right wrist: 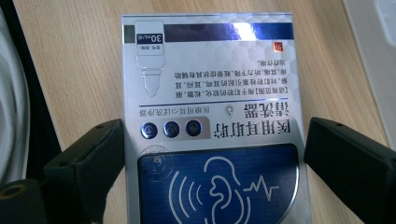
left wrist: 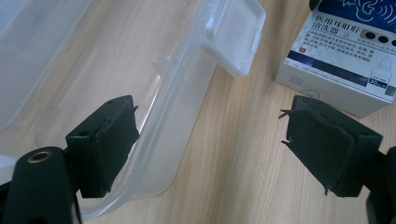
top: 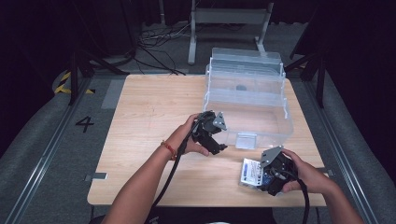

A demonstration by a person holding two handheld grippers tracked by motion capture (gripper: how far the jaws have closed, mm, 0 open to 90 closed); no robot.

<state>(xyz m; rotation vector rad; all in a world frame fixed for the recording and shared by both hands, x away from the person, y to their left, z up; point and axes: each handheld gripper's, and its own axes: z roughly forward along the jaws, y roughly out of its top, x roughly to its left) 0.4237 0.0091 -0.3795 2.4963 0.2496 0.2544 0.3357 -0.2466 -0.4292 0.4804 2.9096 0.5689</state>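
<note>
Box (right wrist: 210,126) lies flat on the table (top: 154,116), lower right of the high view, between the right gripper's (top: 270,179) open jaws, unpinched. Left gripper (top: 215,140) gapes by the bin (top: 261,100).

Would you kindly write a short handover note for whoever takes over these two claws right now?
Left claw: open, empty, at the front wall of the clear plastic storage box, one jaw over the box's rim, the other over the table.
Right claw: jaws straddle the white-and-blue ear-cleaner carton; a gap shows at one side, so it is open, no grip.
Things: the carton lies flat on the table near its front edge, outside the box; the box stands open with its latch facing the person.
Done: right claw lined up on the carton.
Left: probably grip the carton and place it in the box.
</note>
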